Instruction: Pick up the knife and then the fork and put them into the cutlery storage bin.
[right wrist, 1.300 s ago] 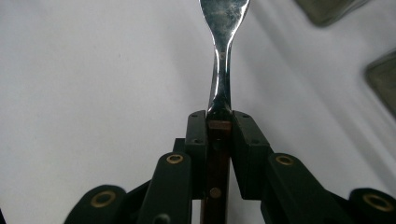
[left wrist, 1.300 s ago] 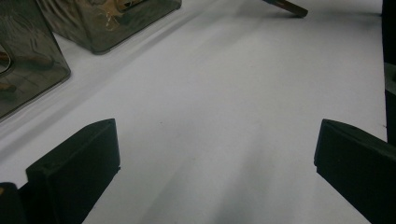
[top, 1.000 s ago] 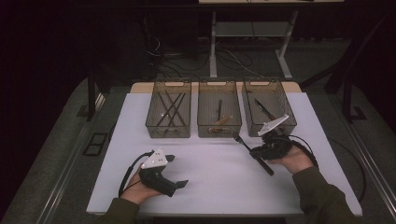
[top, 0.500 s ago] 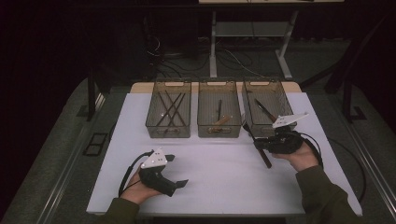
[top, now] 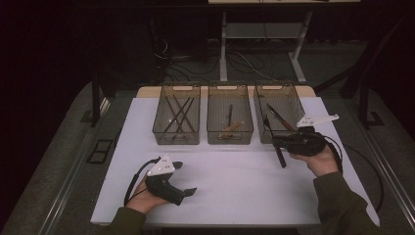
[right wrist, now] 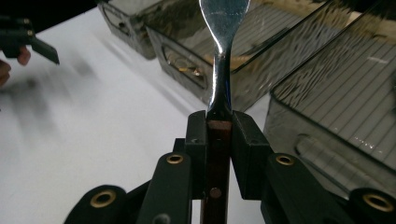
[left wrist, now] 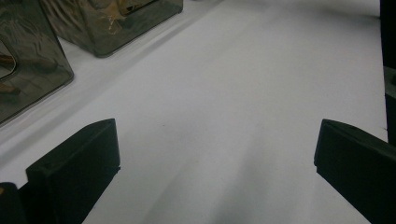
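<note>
Wooden-handled utensil between right fingers

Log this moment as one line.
right gripper: shut on utensil | left gripper: open, idle | right bin: ahead

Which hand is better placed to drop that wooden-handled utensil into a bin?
Right. The right gripper already clamps the utensil beside the right bin; the left gripper rests open, farther back.

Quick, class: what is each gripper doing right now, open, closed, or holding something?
Left gripper: open, nothing between its jaws, resting on the white table.
Right gripper: closed on the wooden handle of a metal utensil.
</note>
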A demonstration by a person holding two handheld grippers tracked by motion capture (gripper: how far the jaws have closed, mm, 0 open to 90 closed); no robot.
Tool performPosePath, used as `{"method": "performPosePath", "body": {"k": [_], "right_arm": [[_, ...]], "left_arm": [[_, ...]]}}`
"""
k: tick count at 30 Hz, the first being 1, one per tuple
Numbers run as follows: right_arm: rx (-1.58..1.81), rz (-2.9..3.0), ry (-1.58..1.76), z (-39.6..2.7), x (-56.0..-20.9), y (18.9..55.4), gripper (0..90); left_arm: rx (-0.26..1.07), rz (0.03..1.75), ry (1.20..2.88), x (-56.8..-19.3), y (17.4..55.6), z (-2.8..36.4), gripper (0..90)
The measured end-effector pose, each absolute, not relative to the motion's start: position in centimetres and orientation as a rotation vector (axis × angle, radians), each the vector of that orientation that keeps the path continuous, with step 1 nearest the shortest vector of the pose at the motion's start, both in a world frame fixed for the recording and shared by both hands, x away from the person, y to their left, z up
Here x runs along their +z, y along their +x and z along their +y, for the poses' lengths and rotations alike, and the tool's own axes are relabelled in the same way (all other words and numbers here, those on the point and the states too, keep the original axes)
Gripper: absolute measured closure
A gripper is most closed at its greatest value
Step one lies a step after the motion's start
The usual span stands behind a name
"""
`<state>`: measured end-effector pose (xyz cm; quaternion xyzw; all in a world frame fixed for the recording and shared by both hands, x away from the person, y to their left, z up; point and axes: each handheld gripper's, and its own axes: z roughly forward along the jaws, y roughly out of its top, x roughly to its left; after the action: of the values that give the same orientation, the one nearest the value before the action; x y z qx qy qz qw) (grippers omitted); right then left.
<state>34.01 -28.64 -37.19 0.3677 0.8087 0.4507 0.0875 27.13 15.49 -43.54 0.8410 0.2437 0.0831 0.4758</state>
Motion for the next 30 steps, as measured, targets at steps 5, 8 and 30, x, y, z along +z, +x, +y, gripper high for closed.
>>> {"method": "performPosePath", "body": {"k": [5, 8, 30], "right_arm": [[1.362, 2.352, 1.103, -29.3, -36.8, 34.1, 77.2], [1.361, 2.328, 1.116, -29.6, -36.6, 34.2, 77.2], [1.364, 2.145, 1.149, -31.6, -33.2, 36.9, 77.2]], "left_arm": [[0.203, 0.594, 2.058, -43.6, 27.1, 15.5, 0.0], [0.203, 0.596, 2.058, -43.6, 27.2, 15.5, 0.0], [0.202, 0.602, 2.054, -43.7, 27.1, 15.3, 0.0]]}}
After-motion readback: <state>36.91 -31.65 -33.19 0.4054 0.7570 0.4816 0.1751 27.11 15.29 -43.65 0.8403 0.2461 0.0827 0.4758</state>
